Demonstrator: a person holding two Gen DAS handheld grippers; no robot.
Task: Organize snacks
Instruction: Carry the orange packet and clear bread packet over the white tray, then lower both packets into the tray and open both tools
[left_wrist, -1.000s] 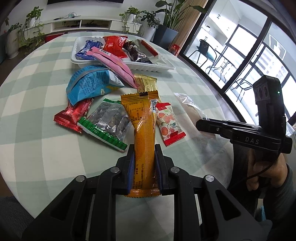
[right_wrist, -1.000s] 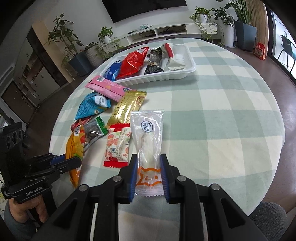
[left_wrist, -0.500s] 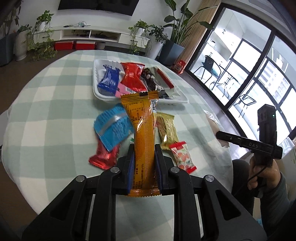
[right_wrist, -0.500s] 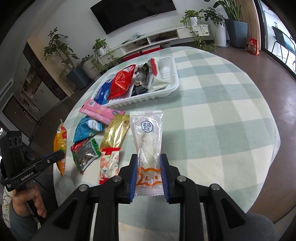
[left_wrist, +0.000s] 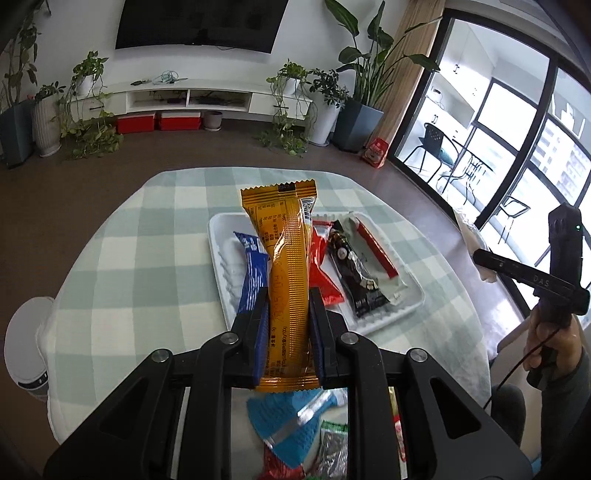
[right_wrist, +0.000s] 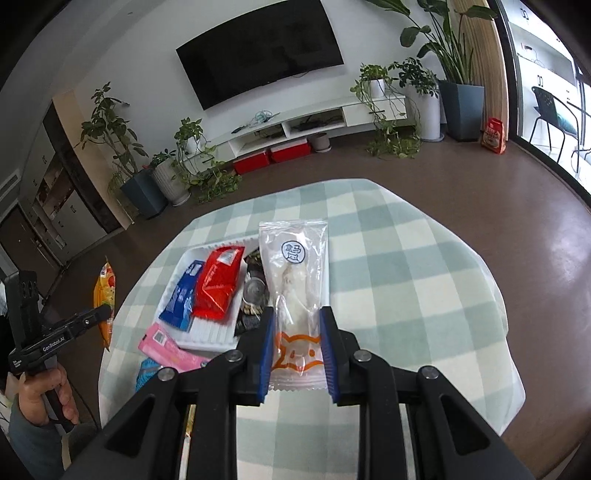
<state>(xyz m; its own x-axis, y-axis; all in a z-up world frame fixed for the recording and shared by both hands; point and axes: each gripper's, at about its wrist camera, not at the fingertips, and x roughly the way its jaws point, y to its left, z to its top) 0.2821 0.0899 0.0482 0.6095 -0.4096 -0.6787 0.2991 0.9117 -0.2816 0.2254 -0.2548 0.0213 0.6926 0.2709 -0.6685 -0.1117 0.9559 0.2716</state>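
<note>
Left gripper (left_wrist: 289, 332) clamps a long orange foil snack packet (left_wrist: 290, 280), held above the white plastic tray (left_wrist: 406, 306) on the checked green-white tablecloth (left_wrist: 155, 258). Right gripper (right_wrist: 297, 354) clamps a clear plastic snack pouch (right_wrist: 295, 288), raised over the same tray (right_wrist: 207, 332), beside a red packet (right_wrist: 218, 284).

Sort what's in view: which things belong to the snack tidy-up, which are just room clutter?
Job:
left gripper, shut on orange packet
right gripper, shut on clear packet
white tray, with blue packet and red packet
pink packet on the table

Lying about:
television
potted plants
red boxes
</note>
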